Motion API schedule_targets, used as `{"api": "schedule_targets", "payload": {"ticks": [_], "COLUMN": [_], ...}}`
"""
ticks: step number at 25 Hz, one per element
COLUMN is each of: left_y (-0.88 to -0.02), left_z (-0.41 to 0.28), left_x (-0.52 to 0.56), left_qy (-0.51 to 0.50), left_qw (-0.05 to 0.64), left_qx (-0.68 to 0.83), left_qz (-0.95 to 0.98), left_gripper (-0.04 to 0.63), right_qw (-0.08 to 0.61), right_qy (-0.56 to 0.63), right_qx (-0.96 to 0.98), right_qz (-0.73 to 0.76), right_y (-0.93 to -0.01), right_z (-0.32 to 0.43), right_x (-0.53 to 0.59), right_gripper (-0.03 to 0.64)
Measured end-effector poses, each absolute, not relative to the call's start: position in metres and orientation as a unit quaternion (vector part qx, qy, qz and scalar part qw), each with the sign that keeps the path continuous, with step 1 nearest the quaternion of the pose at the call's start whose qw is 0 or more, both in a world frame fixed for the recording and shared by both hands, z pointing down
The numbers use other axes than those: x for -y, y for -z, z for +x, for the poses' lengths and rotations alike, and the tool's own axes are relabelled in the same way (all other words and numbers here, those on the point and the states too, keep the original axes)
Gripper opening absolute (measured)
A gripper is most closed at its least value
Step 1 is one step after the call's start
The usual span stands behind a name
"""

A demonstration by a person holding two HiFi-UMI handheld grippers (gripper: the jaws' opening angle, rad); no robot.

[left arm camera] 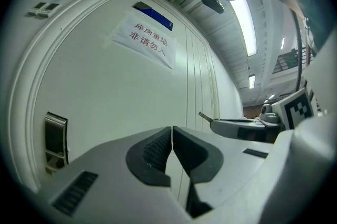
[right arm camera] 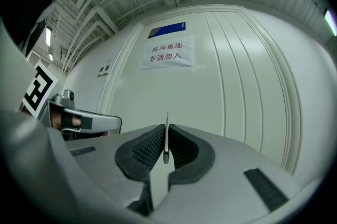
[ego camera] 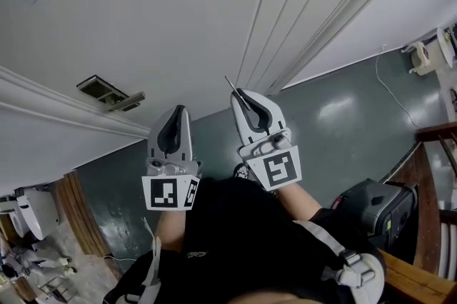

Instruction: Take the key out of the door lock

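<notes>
Storeroom entrance in a hall, white panelled door [right arm camera: 237,86] with printed notice [right arm camera: 168,54], ceiling strip lights [left arm camera: 246,18], grey-green floor [ego camera: 343,117]

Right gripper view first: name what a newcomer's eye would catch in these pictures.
A thin metal key stands pinched edge-on in the right tongs, clear of the white door. On that door hangs a paper notice with red characters; the left tongs are shut and empty.

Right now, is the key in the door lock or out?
Out: the right gripper pinches the key between its jaws, held in the air before the door.
</notes>
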State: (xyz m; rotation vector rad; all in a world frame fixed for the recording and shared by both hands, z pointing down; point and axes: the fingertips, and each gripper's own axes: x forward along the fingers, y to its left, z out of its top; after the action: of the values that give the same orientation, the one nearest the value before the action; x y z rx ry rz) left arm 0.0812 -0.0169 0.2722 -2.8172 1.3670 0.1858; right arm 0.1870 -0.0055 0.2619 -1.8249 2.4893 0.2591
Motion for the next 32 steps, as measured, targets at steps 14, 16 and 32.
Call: {"api": "schedule_targets", "payload": {"ticks": [14,16,32], "left_y": [-0.269,-0.269,-0.277], "left_z": [0.079,0.078,0.086], "left_x": [0.013,0.011,0.003], "left_qy": [-0.059,-0.058,-0.046], "left_qw": [0.01,0.011,0.0], "left_qx": [-0.433,-0.433,-0.432], "left_qz": [-0.9,-0.9,-0.9], "left_gripper": [0.026,0.026,0.026], "right_qw": [0.019,0.022,0.015], "right_qy": [-0.09,-0.091,-0.091], "right_qx": [-0.791,-0.792,-0.796], "right_qz": [-0.605,-0.603,-0.598], "right_y": [-0.258,-0.256,-0.262], "right_z": [0.198,0.198,0.201], "right_x": [0.003,0.001,-0.006], "right_gripper": [0.032,0.032,0.031]}}
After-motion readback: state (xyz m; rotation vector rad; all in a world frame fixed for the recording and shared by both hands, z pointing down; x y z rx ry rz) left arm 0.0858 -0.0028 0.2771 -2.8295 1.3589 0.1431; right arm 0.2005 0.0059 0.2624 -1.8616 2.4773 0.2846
